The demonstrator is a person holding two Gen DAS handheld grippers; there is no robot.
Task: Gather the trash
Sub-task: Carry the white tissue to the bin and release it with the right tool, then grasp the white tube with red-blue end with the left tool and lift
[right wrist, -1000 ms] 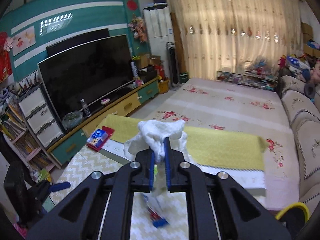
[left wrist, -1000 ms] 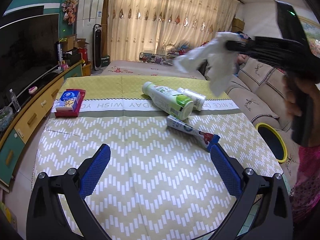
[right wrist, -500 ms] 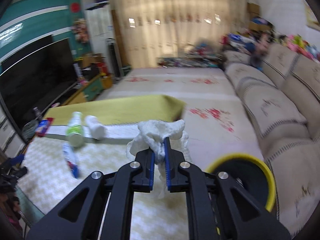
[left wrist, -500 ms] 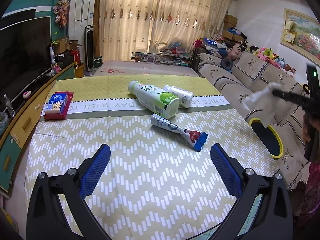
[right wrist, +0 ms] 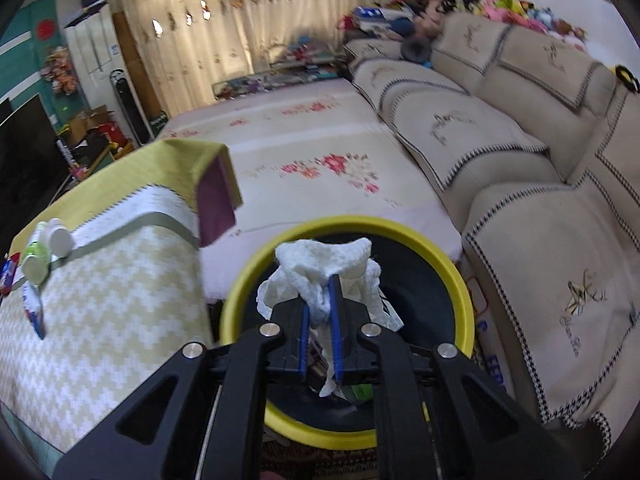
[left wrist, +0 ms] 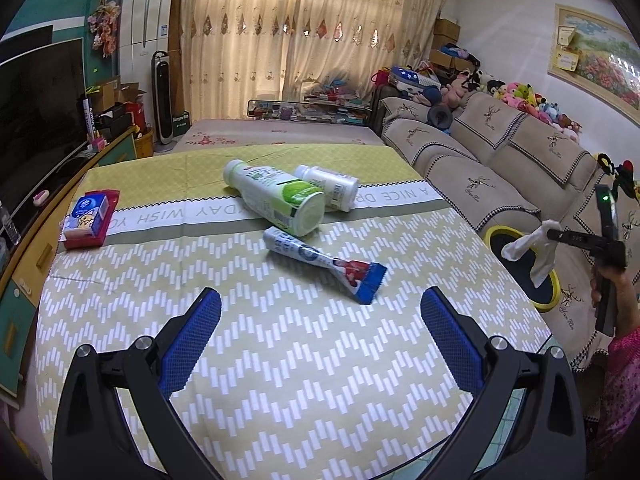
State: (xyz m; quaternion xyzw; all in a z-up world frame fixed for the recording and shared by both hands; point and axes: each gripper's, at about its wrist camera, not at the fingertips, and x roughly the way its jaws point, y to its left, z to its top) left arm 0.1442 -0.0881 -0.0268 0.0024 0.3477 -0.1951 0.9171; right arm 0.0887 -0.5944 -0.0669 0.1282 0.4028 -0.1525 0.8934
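My right gripper [right wrist: 320, 312] is shut on a crumpled white tissue [right wrist: 320, 264] and holds it over the round yellow-rimmed trash bin [right wrist: 464, 292]; some litter lies inside. In the left wrist view this gripper [left wrist: 550, 234], the tissue [left wrist: 524, 246] and the bin [left wrist: 546, 302] show at the right, off the table's edge. My left gripper [left wrist: 320, 336] is open and empty above the near part of the table. Ahead of it lie a blue and red toothpaste tube [left wrist: 324, 260], a green and white bottle [left wrist: 276, 198] and a small white bottle [left wrist: 326, 186], all on their sides.
The table [left wrist: 280, 380] has a yellow zigzag cloth. A red tray with a blue tissue pack [left wrist: 90, 218] sits at its far left. A beige sofa [left wrist: 500, 160] runs along the right, a TV cabinet [left wrist: 40, 216] along the left.
My right gripper has swung right and down with the tissue, from above the table to over the bin. My left gripper has stayed open and nearly still.
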